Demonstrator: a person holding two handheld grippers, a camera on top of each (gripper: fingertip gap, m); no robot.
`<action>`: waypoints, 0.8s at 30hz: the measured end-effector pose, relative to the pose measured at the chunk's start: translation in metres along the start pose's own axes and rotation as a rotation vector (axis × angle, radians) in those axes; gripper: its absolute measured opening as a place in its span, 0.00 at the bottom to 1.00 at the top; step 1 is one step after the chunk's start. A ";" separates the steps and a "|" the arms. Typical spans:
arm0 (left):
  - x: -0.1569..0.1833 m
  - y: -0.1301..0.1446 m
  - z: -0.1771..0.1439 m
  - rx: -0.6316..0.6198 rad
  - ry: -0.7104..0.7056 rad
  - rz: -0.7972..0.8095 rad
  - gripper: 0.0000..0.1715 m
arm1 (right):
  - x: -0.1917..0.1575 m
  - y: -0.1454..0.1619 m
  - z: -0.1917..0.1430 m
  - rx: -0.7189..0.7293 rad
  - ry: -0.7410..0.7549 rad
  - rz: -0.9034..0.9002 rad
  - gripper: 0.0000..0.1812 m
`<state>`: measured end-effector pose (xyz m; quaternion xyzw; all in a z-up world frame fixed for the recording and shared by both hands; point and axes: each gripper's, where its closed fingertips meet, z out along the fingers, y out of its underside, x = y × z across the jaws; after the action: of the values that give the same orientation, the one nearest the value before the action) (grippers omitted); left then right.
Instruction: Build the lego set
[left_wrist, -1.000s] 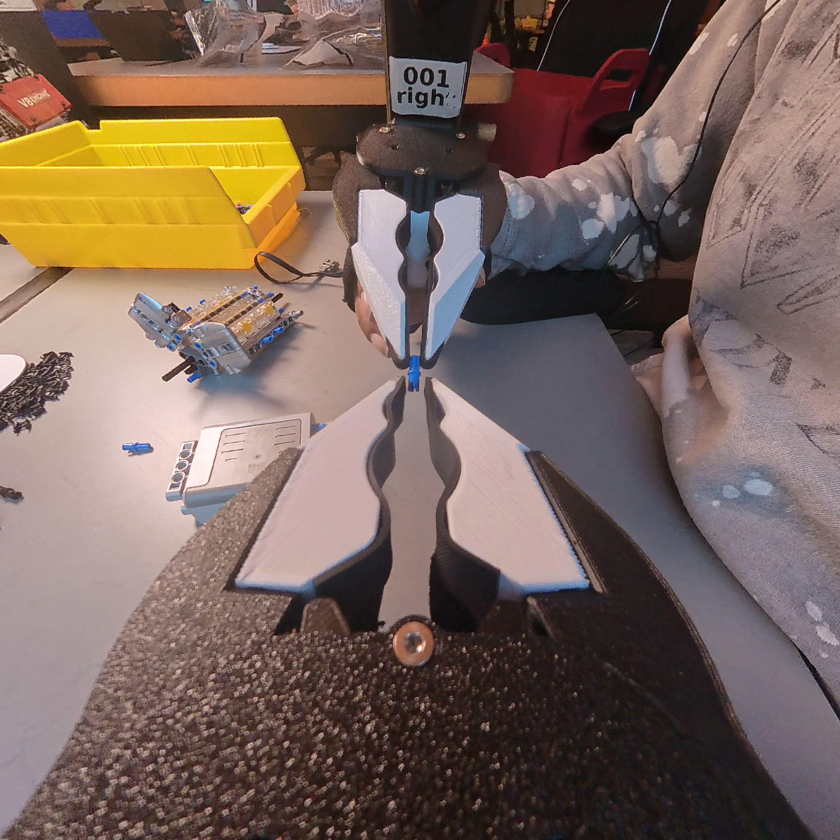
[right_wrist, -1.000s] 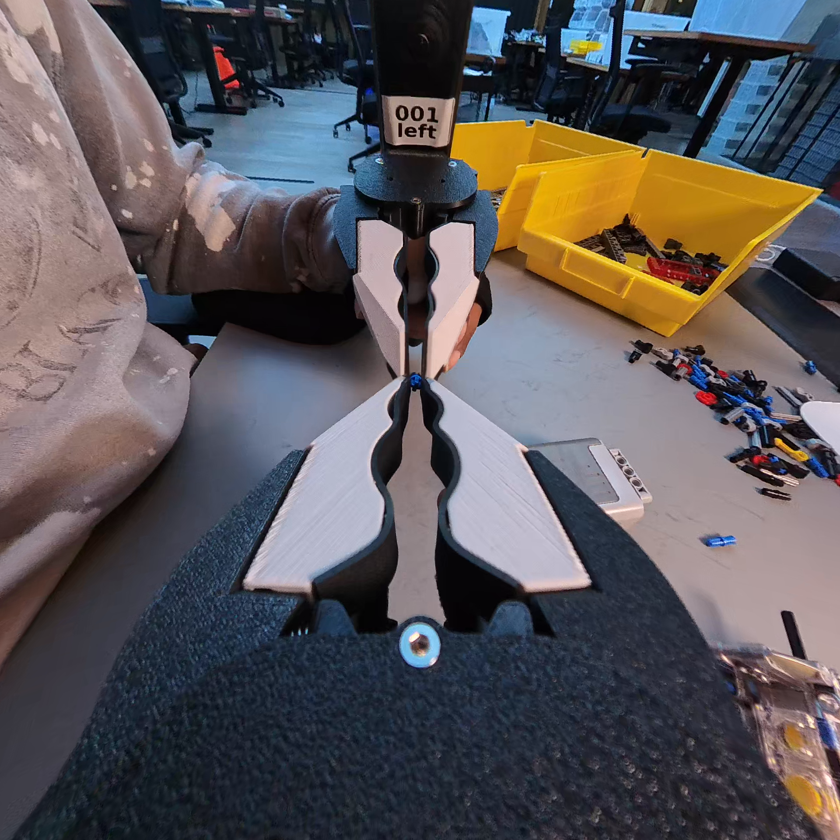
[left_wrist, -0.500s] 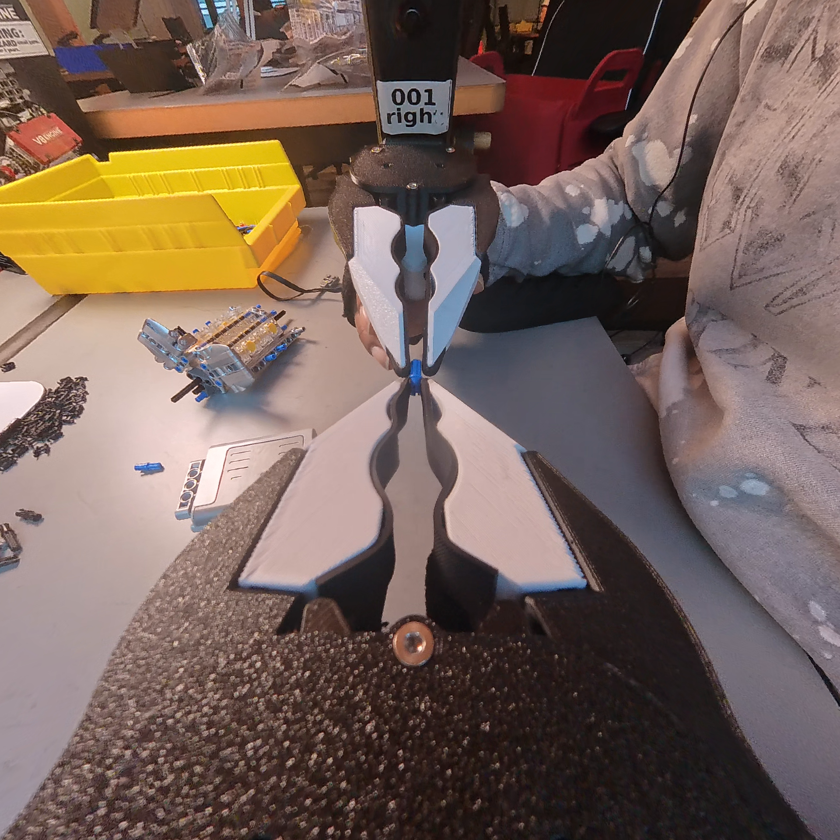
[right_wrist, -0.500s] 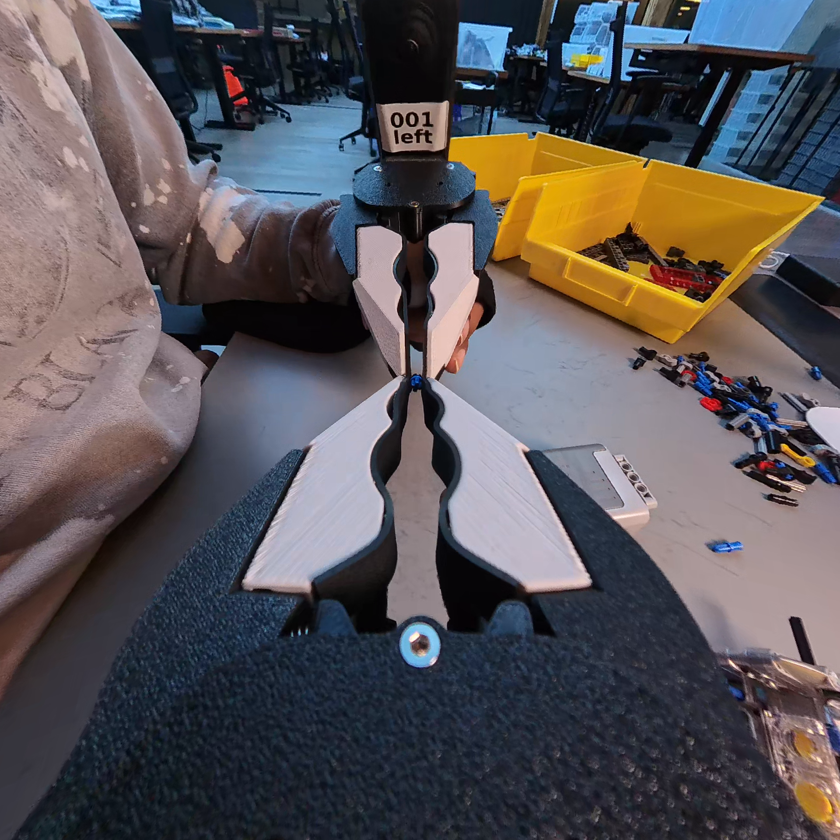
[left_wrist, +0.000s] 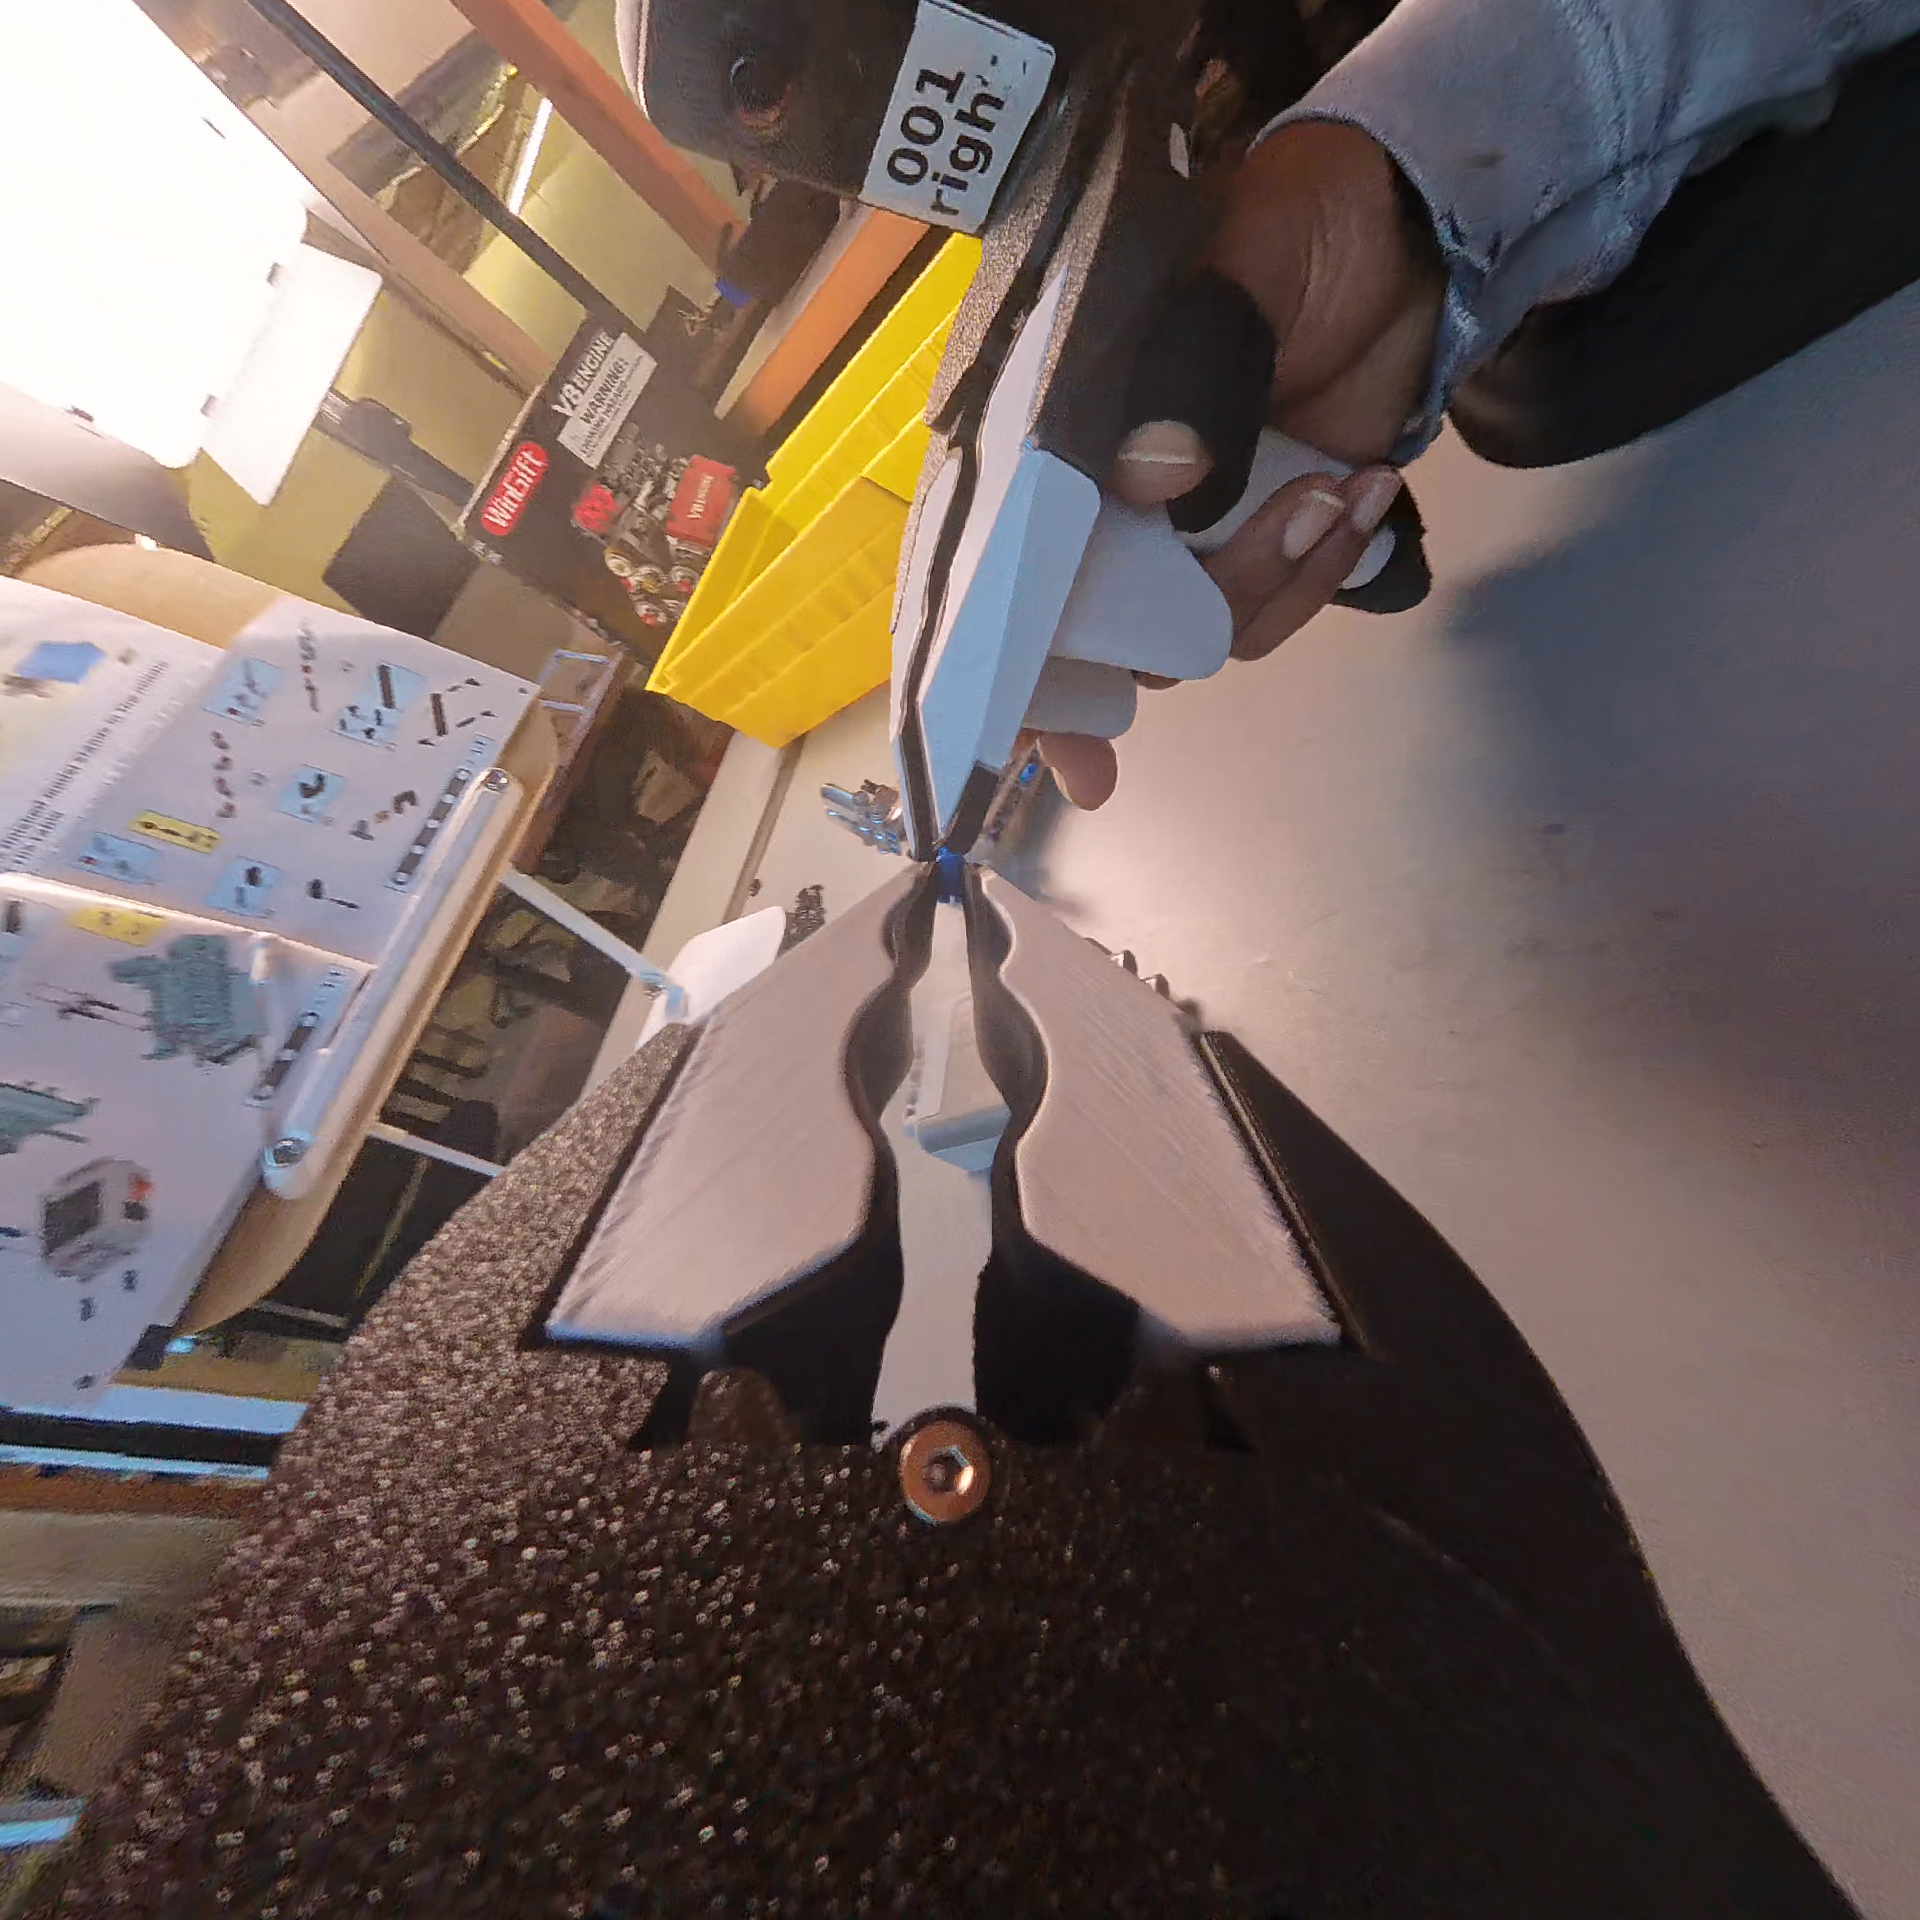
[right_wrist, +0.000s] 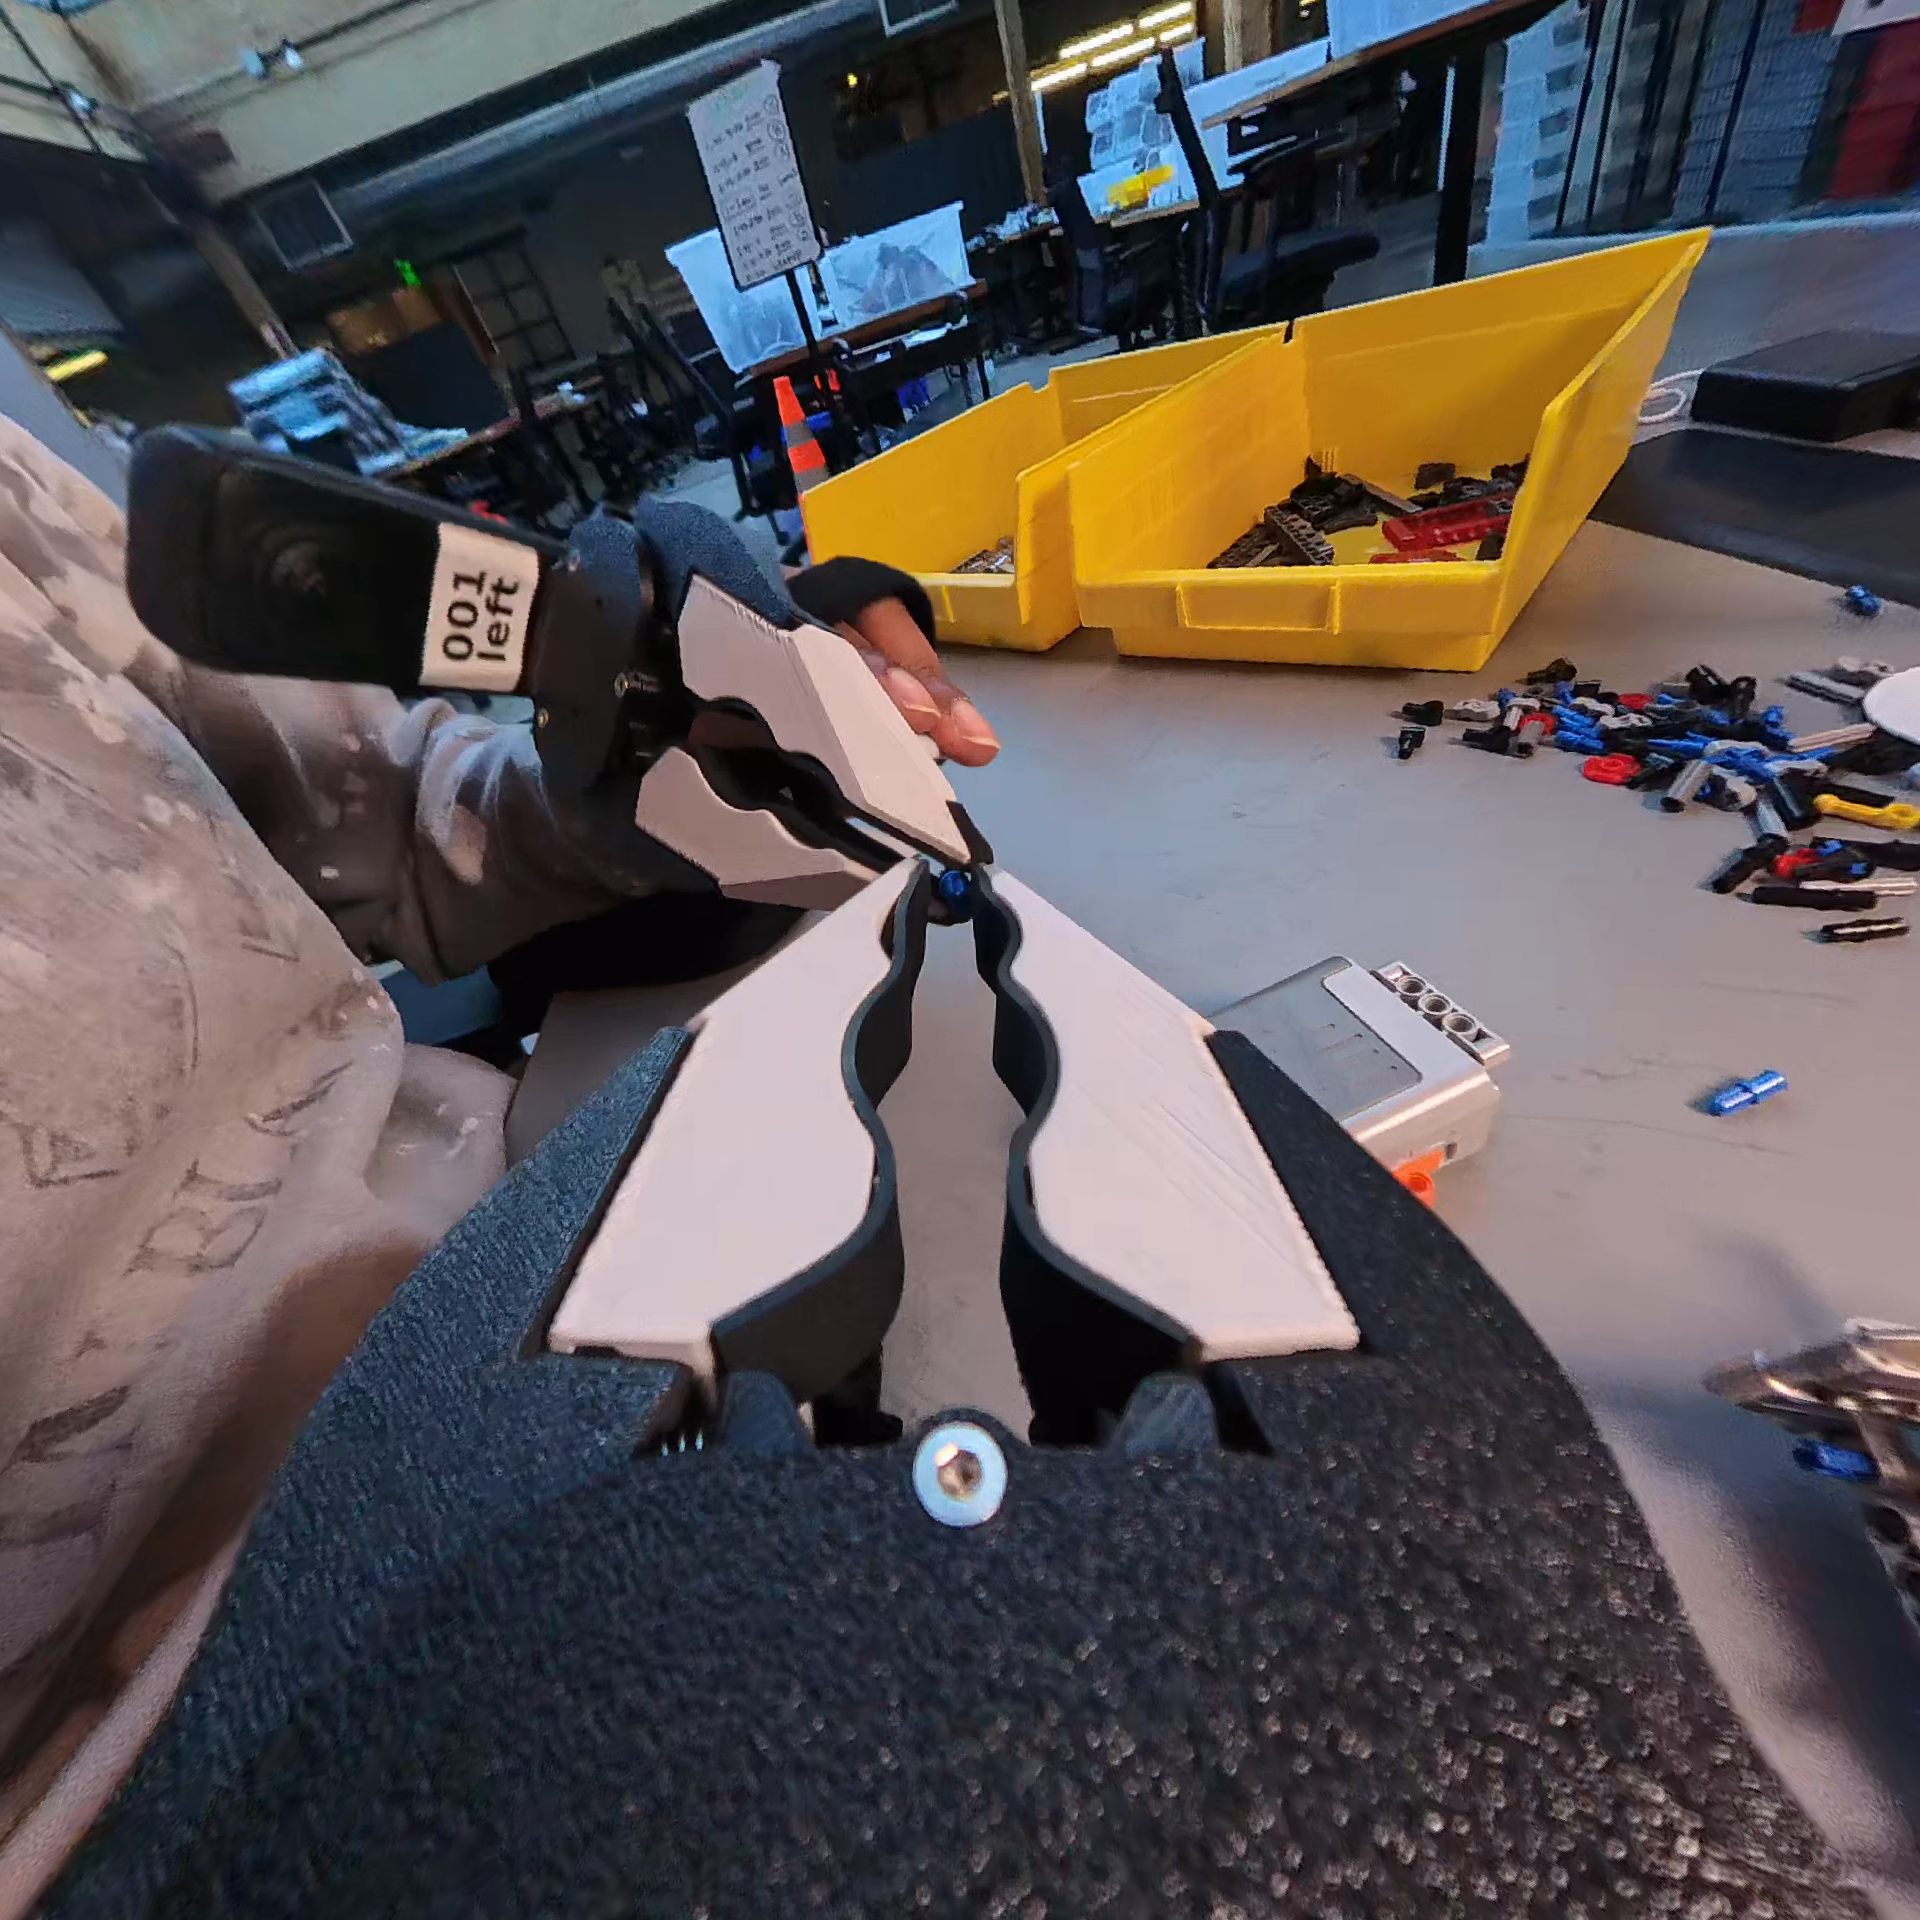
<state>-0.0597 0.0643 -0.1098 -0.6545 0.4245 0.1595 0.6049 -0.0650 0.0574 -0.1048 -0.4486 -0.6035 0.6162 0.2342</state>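
A small blue pin sits between the tips of my right gripper, which is shut on it. My left gripper comes in from the left, rolled onto its side, and its closed tips meet the same pin. In the left wrist view the pin shows as a blue speck at the tips of my left gripper, with the right gripper edge-on just beyond it. Both grippers hang tip to tip above the grey table. Most of the pin is hidden by the fingertips.
A grey battery box lies just right of my right gripper. A loose blue pin and a pile of small parts lie farther right. Two yellow bins stand behind. An instruction sheet on a stand is off the table's side. Only a small space, under 4 cm, lies between the two pairs of fingers.
My left gripper has rolled about a quarter turn onto its side, so its view is tilted. Both grippers stay tip to tip on the blue pin.
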 end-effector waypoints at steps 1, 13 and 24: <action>-0.001 0.000 0.000 -0.007 -0.019 0.030 0.02 | 0.000 -0.001 0.000 0.007 -0.004 0.024 0.04; -0.003 0.001 0.002 -0.040 -0.078 0.146 0.02 | 0.003 0.001 0.000 0.008 -0.058 0.172 0.02; 0.008 0.072 0.006 -0.249 0.457 -0.118 0.30 | 0.065 -0.032 -0.071 0.068 0.280 0.001 0.02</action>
<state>-0.1070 0.0734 -0.1643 -0.7665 0.4884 0.0231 0.4165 -0.0456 0.1539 -0.0826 -0.5226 -0.5434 0.5677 0.3307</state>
